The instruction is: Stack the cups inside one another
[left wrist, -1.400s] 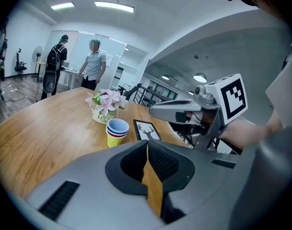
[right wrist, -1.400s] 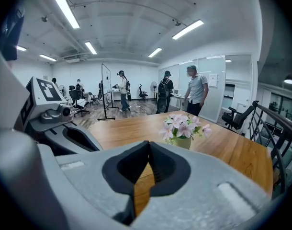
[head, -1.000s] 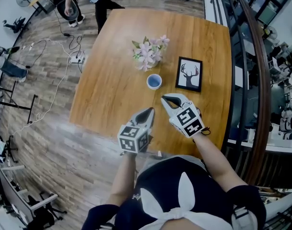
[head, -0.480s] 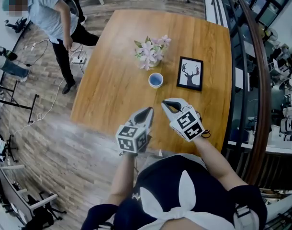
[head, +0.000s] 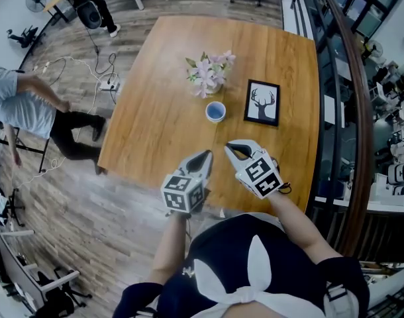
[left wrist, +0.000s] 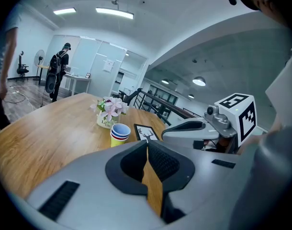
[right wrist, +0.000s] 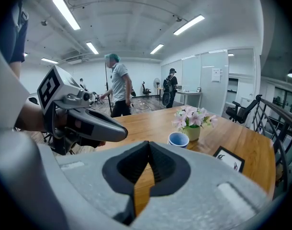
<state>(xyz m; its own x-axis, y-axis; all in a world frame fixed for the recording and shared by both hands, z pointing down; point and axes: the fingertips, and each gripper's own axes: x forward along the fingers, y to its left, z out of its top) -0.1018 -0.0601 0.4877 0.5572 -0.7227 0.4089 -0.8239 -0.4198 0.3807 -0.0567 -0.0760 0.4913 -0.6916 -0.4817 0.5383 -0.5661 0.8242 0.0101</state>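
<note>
A stack of cups point(head: 214, 112), blue on top, stands near the middle of the wooden table point(head: 155, 91). In the left gripper view the stack point(left wrist: 119, 134) shows blue, red and yellow rims nested. In the right gripper view only the blue top cup point(right wrist: 178, 139) shows. My left gripper point(head: 206, 154) hovers near the table's front edge, jaws shut and empty. My right gripper point(head: 230, 149) is beside it, a little closer to the cups, also shut on nothing. Both point toward the stack from well short of it.
A vase of pink flowers point(head: 206, 73) stands just behind the cups. A framed deer picture point(head: 262, 103) lies to the right of them. A person point(head: 30, 111) moves on the floor at far left. A railing point(head: 348, 98) runs along the right.
My right gripper has drawn back slightly toward the table's front edge. The left gripper has stayed put. The person on the floor has moved from the far end to the left side.
</note>
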